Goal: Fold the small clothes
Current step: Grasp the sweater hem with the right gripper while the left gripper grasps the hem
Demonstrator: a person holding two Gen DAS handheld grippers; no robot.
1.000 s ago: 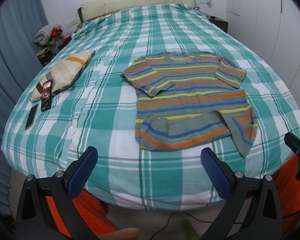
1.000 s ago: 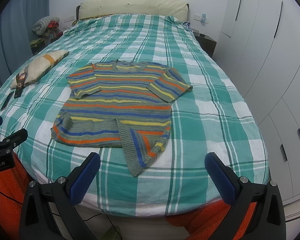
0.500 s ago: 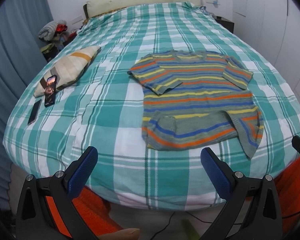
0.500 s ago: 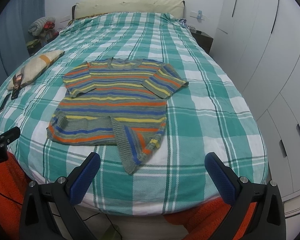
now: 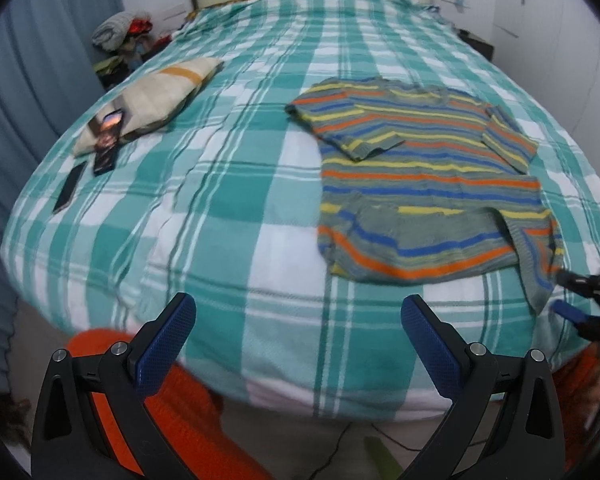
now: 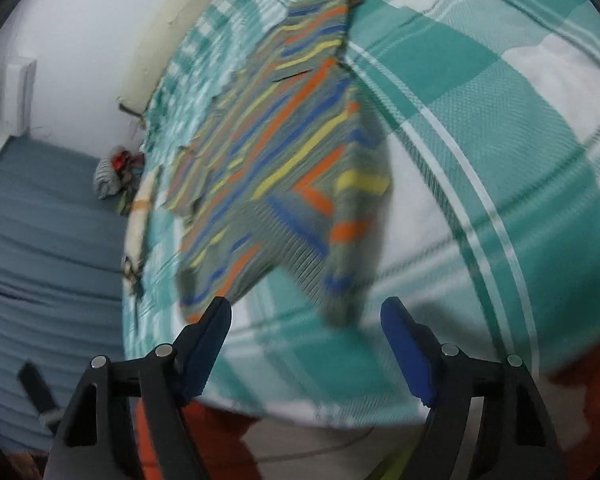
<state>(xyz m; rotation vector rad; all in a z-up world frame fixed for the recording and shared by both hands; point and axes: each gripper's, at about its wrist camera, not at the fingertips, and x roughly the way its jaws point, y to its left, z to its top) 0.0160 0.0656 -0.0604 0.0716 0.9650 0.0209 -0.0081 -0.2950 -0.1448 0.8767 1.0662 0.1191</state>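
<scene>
Sweater: striped sweater [image 5: 428, 184] flat on the bed [image 5: 228, 208] — 2 o'clock, left view.
Around: pillow [image 5: 160, 96], phones [image 5: 108, 140] at 10 o'clock.
Right tool [image 6: 306, 344]: rolled, jaws apart — just been closing, nothing between.
Left tool [image 5: 298, 344]: apart, empty.

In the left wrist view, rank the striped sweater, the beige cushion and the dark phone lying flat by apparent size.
1. striped sweater
2. beige cushion
3. dark phone
All lie on the bed at roughly similar distance, so the order seems safe.
</scene>
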